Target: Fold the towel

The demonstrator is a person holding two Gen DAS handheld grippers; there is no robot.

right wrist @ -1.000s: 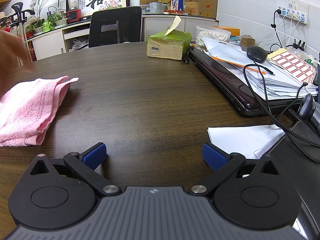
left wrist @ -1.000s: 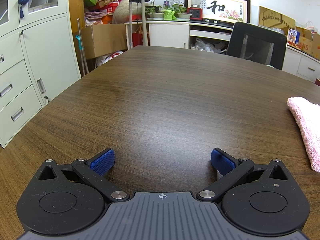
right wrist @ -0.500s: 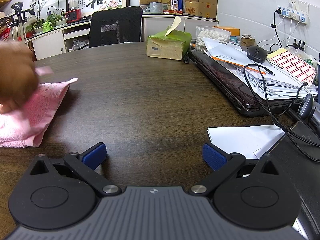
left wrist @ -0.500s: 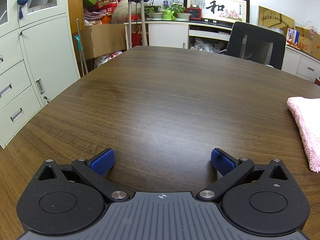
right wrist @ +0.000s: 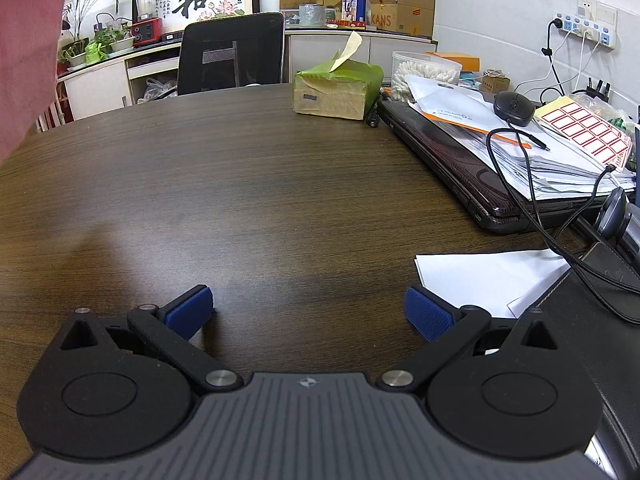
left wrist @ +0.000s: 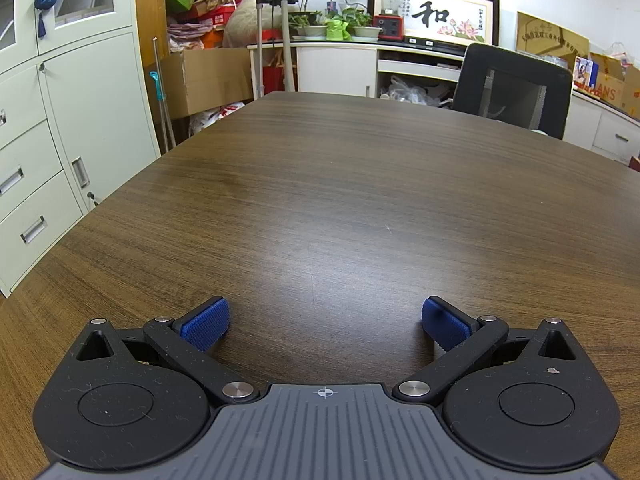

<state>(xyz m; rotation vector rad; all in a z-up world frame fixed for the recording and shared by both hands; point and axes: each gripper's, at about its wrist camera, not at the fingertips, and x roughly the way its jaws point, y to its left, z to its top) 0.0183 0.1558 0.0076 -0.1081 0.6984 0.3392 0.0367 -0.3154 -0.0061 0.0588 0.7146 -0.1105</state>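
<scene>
We see both grippers, left (left wrist: 325,322) and right (right wrist: 309,312), resting on the brown table (left wrist: 360,184) with fingers spread wide, holding nothing. The towel, earlier lying near the black chair (right wrist: 232,52), has left the table; a blurred pink mass (right wrist: 28,40) fills the right view's upper-left corner, its orientation unreadable.

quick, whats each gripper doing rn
Left gripper: open, holding nothing, over bare table.
Right gripper: open, holding nothing, also over the table.

table (left wrist: 320,200): dark brown woodgrain | claw pads (left wrist: 205,323): blue, dotted | tissue box (right wrist: 338,90): green | chair (right wrist: 232,54): black
</scene>
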